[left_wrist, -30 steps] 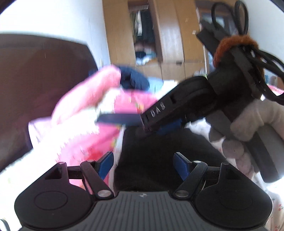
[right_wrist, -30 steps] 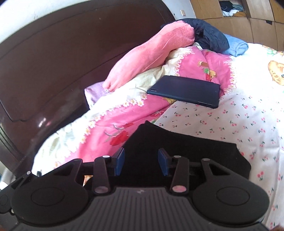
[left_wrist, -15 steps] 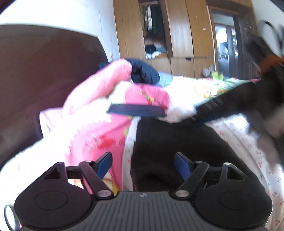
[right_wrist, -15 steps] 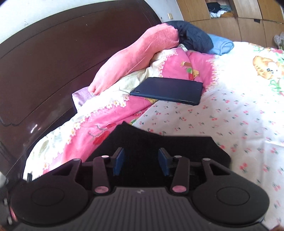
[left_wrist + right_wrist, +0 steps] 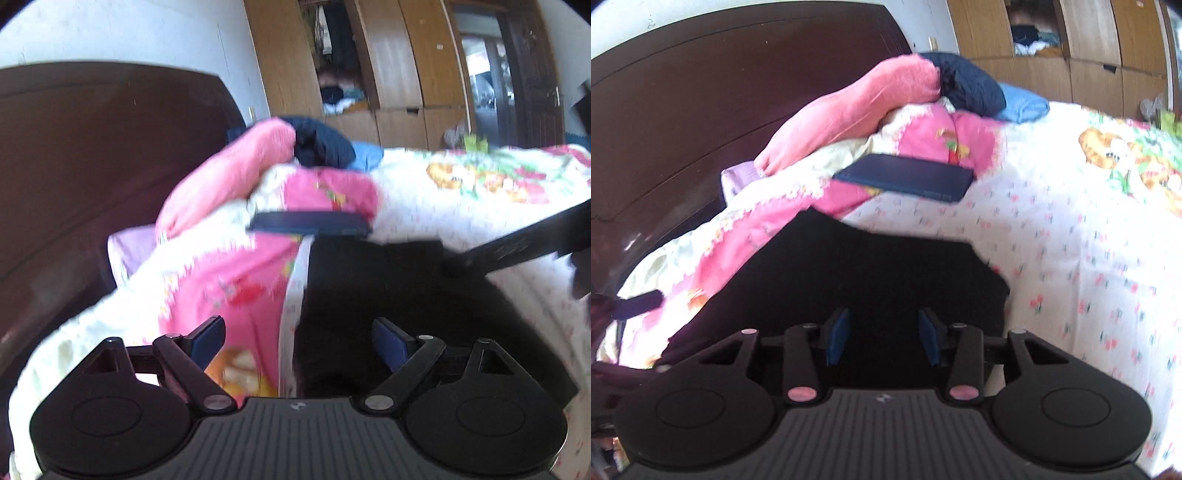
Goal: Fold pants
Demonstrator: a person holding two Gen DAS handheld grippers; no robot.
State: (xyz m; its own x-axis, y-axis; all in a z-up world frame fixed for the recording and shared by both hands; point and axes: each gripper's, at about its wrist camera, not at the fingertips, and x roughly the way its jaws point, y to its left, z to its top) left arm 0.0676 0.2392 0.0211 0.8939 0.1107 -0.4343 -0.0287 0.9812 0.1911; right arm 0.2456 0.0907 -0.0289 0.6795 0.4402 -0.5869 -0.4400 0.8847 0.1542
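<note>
both grippers poised over the folded pants, nothing gripped

the black pants (image 5: 886, 273) lay in a compact fold on the bed (image 5: 1071, 240), below a tablet (image 5: 908, 177). the left gripper (image 5: 299, 343) had just been spreading wide, nothing between its fingers; the right gripper (image 5: 882, 339) stood half open, unclenched. folding looked nearly done; next likely calls for a last fold or smoothing.

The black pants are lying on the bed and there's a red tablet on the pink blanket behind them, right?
Almost. The tablet is dark blue, not red; the right wrist view shows it clearly. It does lie on the pink blanket behind the black pants on the bed.
</note>
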